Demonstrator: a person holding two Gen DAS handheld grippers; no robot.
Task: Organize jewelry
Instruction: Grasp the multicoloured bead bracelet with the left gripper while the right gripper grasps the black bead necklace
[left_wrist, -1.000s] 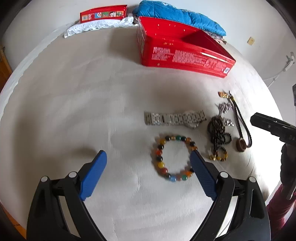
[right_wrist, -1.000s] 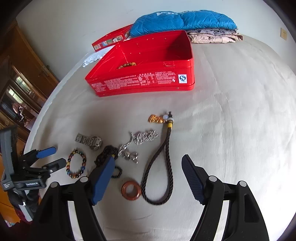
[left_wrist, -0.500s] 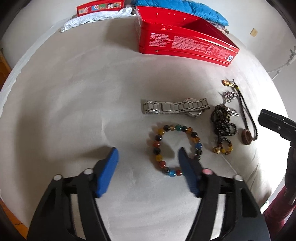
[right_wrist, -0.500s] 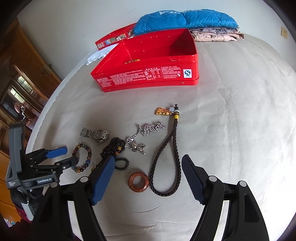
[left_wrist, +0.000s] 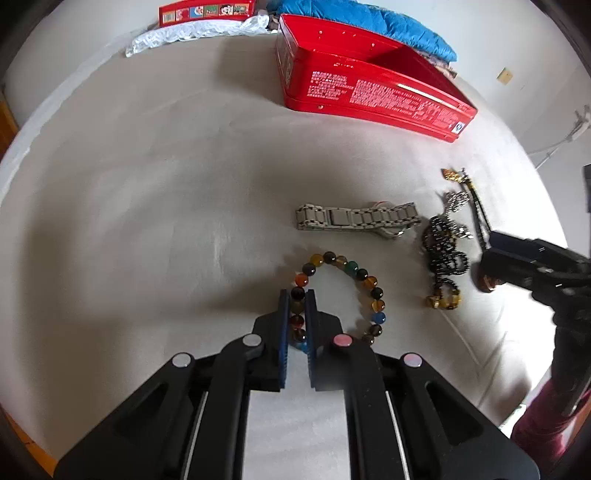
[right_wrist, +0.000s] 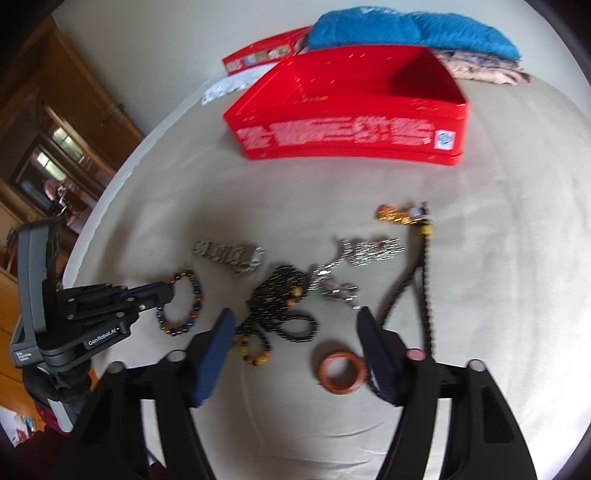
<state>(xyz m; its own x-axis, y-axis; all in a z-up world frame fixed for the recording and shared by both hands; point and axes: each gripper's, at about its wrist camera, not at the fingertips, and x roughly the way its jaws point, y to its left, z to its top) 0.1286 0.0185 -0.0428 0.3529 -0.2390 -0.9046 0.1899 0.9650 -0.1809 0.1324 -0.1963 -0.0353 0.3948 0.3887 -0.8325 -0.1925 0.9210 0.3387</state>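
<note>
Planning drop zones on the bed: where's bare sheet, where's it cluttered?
Bare: the wide sheet left of the watch and beaded bracelet, up to the red tin; also the sheet right of the black cord. Crowded: the row from bracelet through black bead necklace and silver chain to the cord, with the brown ring in front.

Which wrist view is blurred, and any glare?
Right wrist view: motion-smeared; the print on the red tin and the black bead strand are unreadable. Left wrist view: sharp, beaded bracelet crisp, a glare streak on the tin's wall.
</note>
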